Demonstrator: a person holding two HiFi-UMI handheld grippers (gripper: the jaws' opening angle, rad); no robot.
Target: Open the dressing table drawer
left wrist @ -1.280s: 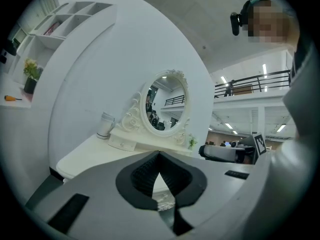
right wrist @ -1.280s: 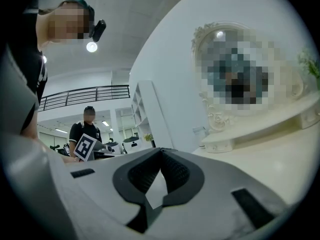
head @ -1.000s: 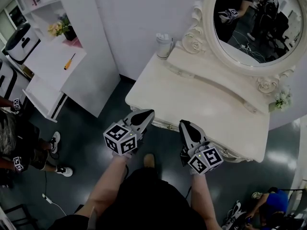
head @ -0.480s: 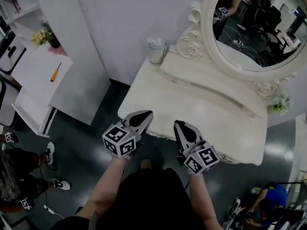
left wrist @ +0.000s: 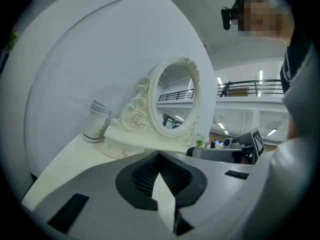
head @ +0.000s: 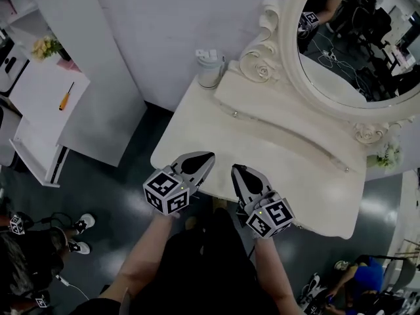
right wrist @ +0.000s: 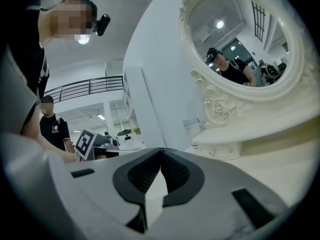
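Observation:
The cream dressing table stands against the white wall under its oval mirror. Its front drawer is hidden below the tabletop in the head view. A low shelf at the back has small drawers with a knob, and the knob also shows in the left gripper view. My left gripper is shut and empty, with its tip over the table's front edge. My right gripper hovers beside it, also shut with nothing in it. Both point across the tabletop toward the mirror.
A white lidded cup stands at the table's back left corner. Small flowers sit at the right end. A white shelf unit with an orange screwdriver is on the left. A person's shoes are on the dark floor.
Both grippers have moved forward together; their tips now reach over the table's front edge instead of hanging short of it. The jaws look the same.

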